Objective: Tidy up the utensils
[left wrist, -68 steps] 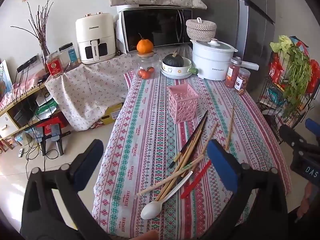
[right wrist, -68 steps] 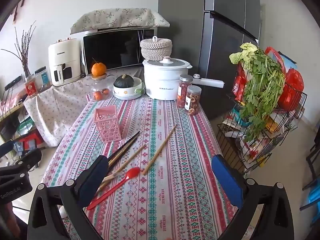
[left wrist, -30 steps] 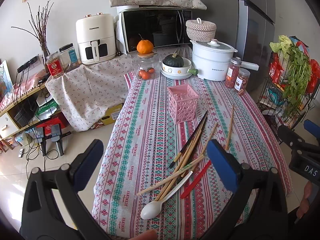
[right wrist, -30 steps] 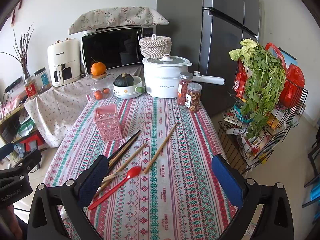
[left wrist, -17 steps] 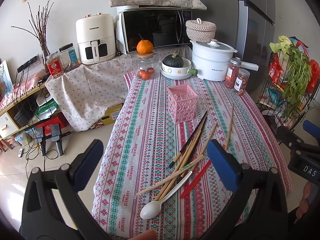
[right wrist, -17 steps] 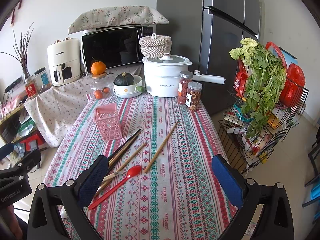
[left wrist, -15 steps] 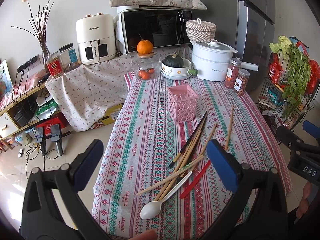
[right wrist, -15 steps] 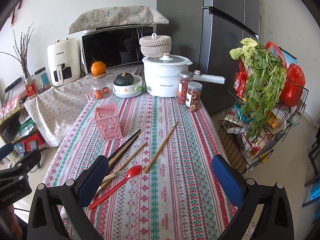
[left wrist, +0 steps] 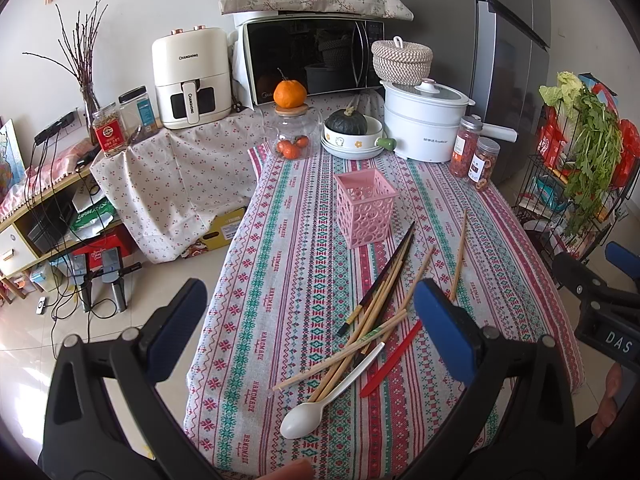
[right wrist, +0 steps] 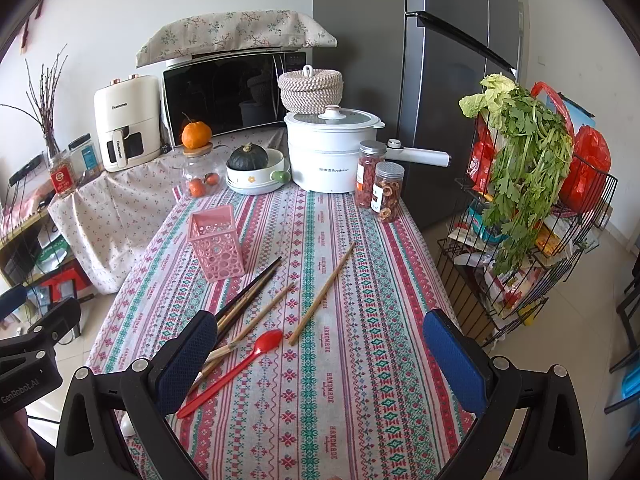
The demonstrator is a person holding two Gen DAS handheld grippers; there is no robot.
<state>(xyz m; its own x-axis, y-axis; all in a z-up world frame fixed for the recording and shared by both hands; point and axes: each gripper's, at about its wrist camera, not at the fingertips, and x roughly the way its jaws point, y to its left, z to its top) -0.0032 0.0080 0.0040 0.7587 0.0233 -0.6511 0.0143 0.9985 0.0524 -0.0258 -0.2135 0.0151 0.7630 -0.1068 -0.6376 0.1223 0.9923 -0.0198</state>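
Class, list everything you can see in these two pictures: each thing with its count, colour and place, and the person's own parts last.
pink basket: one, pink, mid-table, upright
chopsticks: several, wooden and dark, scattered before the basket
white spoon: one, near table edge
red spoon: one, beside the chopsticks
white pot: one, table's far end
jars: two, clear, right of the pot
microwave: one, behind the table
left tongs: open, empty
right tongs: open, empty
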